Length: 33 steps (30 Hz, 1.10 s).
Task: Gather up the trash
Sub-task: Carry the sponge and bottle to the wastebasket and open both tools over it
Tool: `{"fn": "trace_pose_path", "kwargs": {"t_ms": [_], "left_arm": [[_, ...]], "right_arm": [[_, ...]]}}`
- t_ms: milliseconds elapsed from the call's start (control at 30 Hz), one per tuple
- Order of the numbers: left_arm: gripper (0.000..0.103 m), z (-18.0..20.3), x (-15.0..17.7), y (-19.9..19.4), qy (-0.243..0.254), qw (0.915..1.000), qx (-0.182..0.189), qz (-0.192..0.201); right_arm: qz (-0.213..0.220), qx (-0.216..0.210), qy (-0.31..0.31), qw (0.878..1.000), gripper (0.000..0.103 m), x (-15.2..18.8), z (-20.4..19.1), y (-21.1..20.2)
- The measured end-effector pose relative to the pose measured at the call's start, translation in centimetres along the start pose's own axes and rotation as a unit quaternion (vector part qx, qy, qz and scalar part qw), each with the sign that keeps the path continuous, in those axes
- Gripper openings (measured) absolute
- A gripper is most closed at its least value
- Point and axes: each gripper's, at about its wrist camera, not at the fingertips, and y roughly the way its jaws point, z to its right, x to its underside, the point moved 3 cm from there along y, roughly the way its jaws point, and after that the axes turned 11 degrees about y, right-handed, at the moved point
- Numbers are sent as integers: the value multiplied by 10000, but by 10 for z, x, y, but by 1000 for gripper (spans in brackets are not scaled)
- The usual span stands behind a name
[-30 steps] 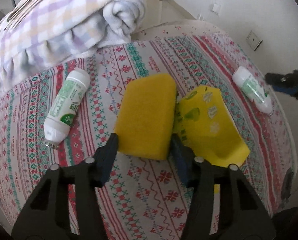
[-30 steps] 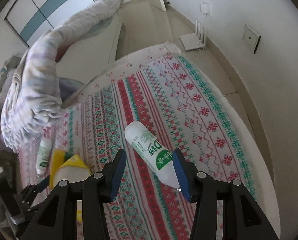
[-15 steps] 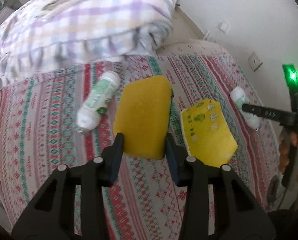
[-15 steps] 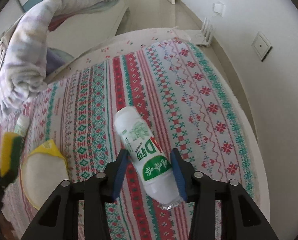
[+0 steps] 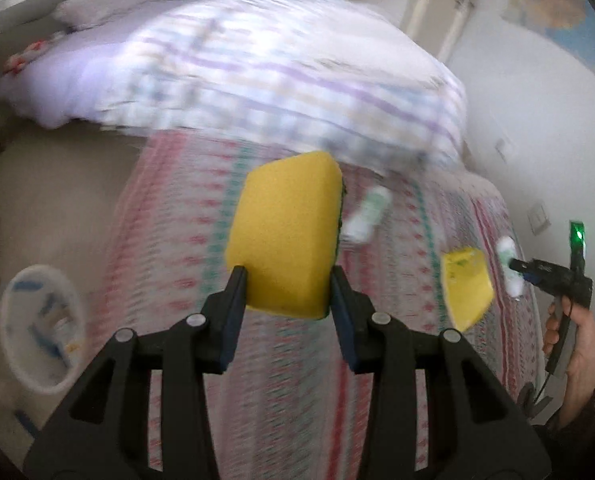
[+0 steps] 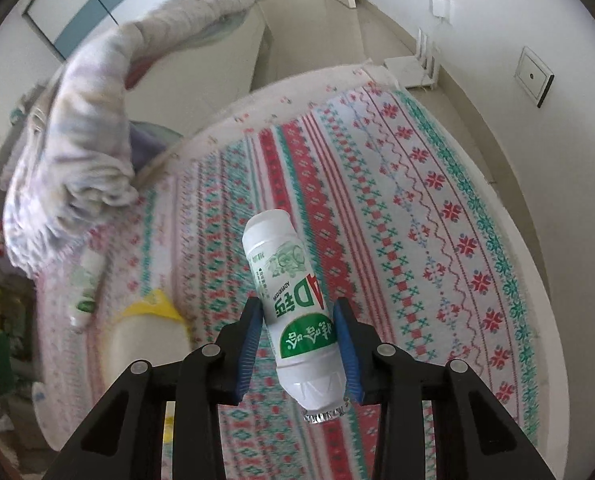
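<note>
- Left hand-held gripper [image 5: 287,292] is clamped on the sponge [image 5: 285,232], lifted clear of the bed [image 5: 169,240] — its jaws have just been closing on it.
- Right hand-held gripper [image 6: 297,344] has its jaws closing on the bottle [image 6: 293,312]; both pads look pressed to its sides, foil end toward the camera, and it seems just raised off the bedspread.
- Step in hand, as I judge it: both pieces are picked up, and the carry to the bin [image 5: 37,332] comes next.
- That bin stands on the floor beside the bed's left edge, with open floor around it.
- Left on the bed: a yellow wrapper [image 5: 467,284] and a second bottle [image 5: 367,218].
- Folded blanket [image 5: 297,80] crowds the far end — the near edge is the freer way out.
</note>
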Motion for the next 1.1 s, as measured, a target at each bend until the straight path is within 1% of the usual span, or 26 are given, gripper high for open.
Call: {"fn": "trace_pose_path", "kwargs": {"t_ms": [100,200,333,433,500,567,733,833,933,1033,1100], "left_arm": [[43,-46,25,-41,-458,9982,-337,184],[43,-82,51,-75,-867,9938,-604,359],[43,-114,85,-106,-1322,9863,-916,371],[43,-128,102,-117,-1540,9822,-1018,342],[43,-136,111,-124,-1701,9798,-980,371],[43,-142,113,-124,-1810,9785,-904,401],[43,-165,122,-114,-2158,9740,-617,309],[43,-181,129,-101,-2367,9698,-565,185],[43,-202,136,-82,-2661,9625,-520,-6],[43,-222,145,-63,-2948,9542,-472,-176],[43,-233,151,-54,-3188,9467,-400,-247]], "right_arm": [[108,-296,2,9995,37,2,-10,-12],[216,-606,-53,9979,37,5,-23,-26],[268,-1003,-180,9944,37,13,-42,-39],[256,-1281,-309,9910,37,22,-58,-47],[228,-1493,-413,9877,37,31,-71,-52],[196,-1651,-499,9848,37,41,-83,-57],[-19,-2291,-833,9698,37,79,-130,-66],[-183,-2585,-1119,9593,37,105,-164,-68],[-399,-2794,-1405,9490,37,136,-199,-64],[-638,-2874,-1692,9406,37,169,-231,-57],[-804,-2933,-1835,9348,37,190,-249,-50]]}}
